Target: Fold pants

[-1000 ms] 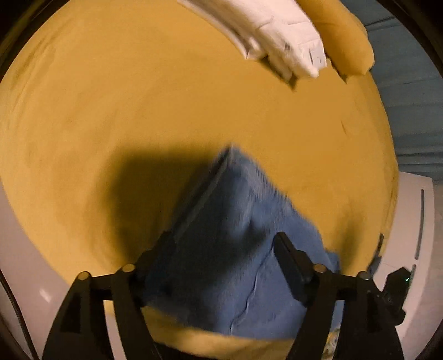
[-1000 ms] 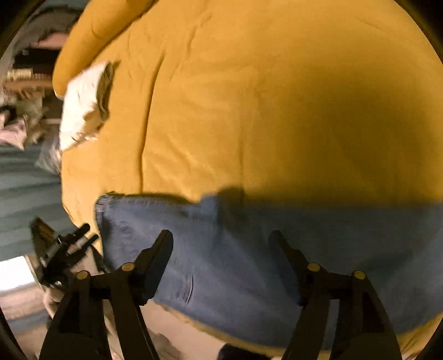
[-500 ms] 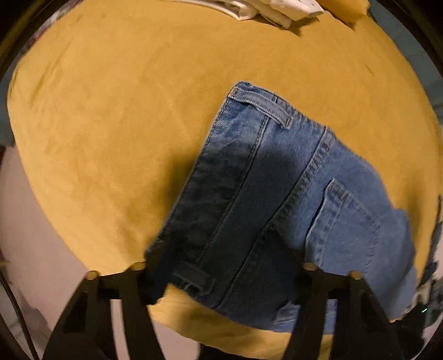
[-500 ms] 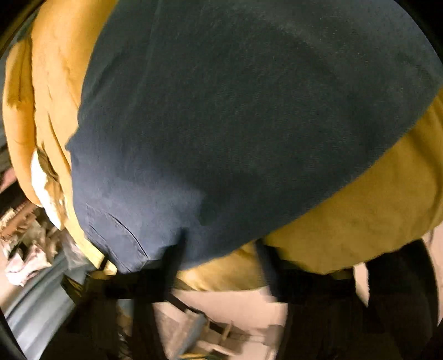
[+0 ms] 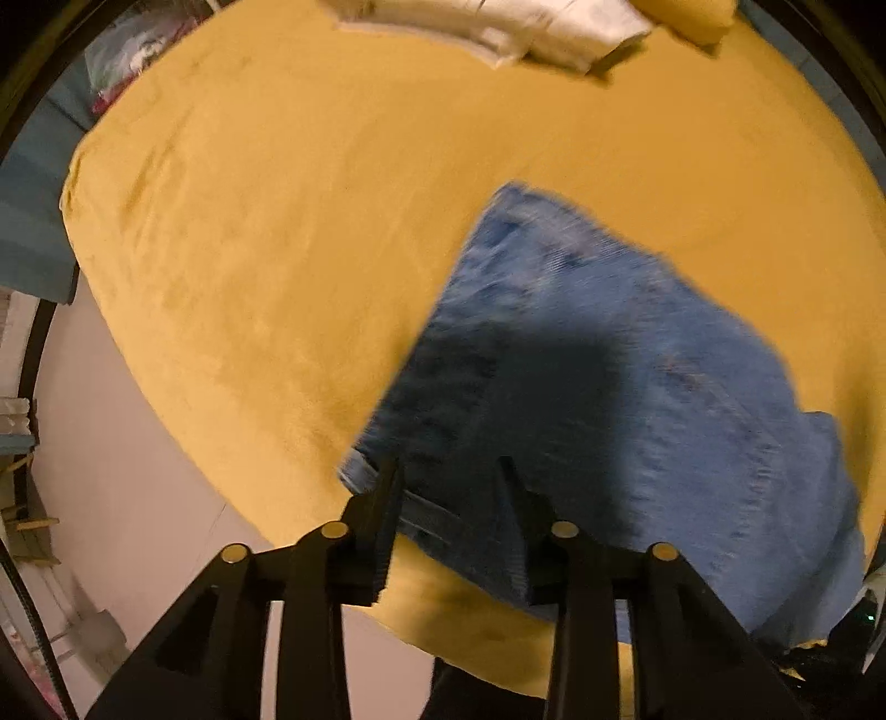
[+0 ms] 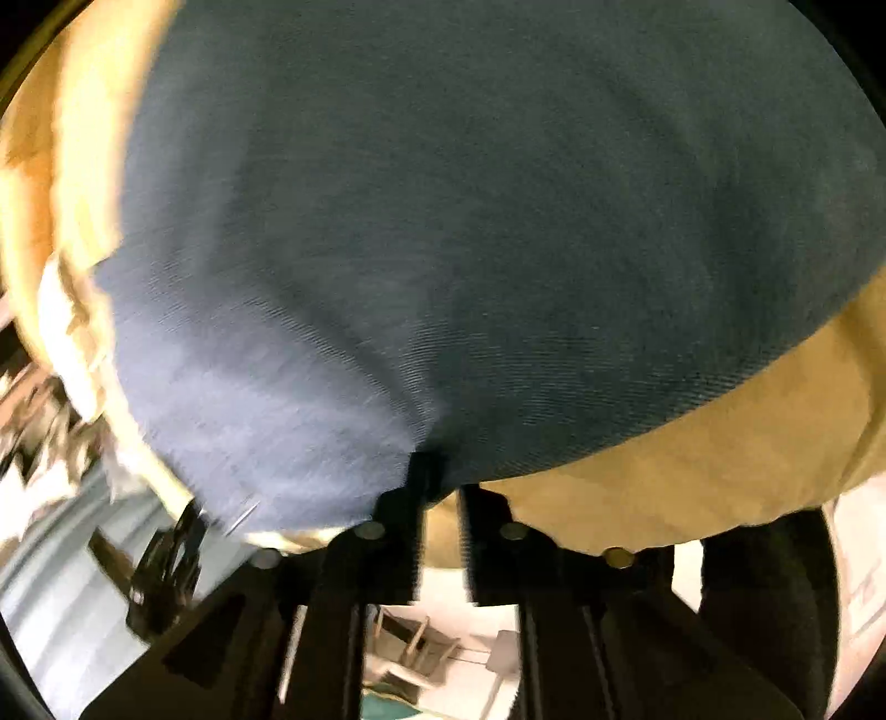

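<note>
My left tool (image 5: 448, 476) is partly closed around the near waistband corner of the jeans (image 5: 609, 387), though blur keeps me from telling whether it truly grips. My right tool (image 6: 440, 482) is pinched nearly closed on the denim's near edge (image 6: 443, 249). The jeans lie on the mustard-yellow bed (image 5: 277, 249) by its near edge, their length running away to the right of my left tool. I judge the fold must carry along that axis. White folded clothes (image 5: 498, 27) sit at the far edge. No readable label or writing.
</note>
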